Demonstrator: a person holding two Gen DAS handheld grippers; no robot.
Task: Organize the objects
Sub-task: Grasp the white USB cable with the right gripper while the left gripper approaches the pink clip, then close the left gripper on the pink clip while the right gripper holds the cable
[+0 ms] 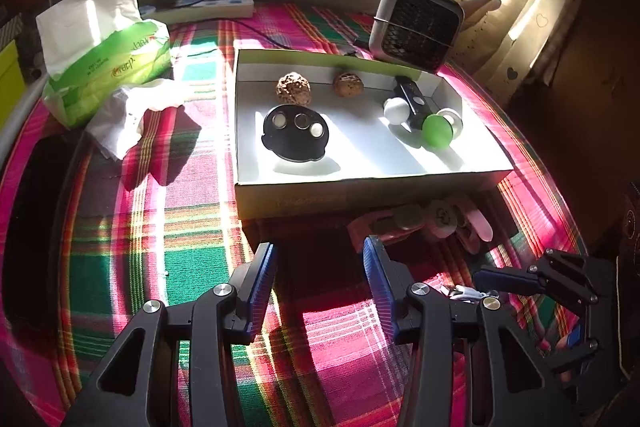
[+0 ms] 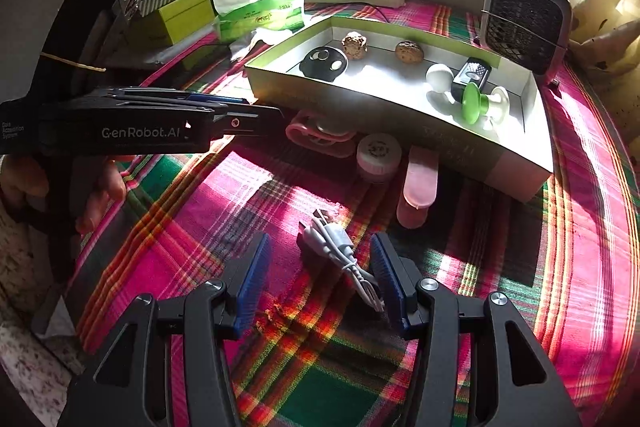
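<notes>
Objects half sorted: walnuts, black disc and small gadgets already sit in my cardboard tray [image 2: 280,83], while pink items and a white cable [image 2: 340,247], bracketed by my spread right gripper [image 2: 320,279], wait outside; left gripper [image 1: 318,287] spread, empty.

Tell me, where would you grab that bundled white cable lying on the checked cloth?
Across its bunched middle, coming from above. The bundled white cable lies flat and runs lengthwise between the open right tool, so the fingers close on its narrow sides.
</notes>
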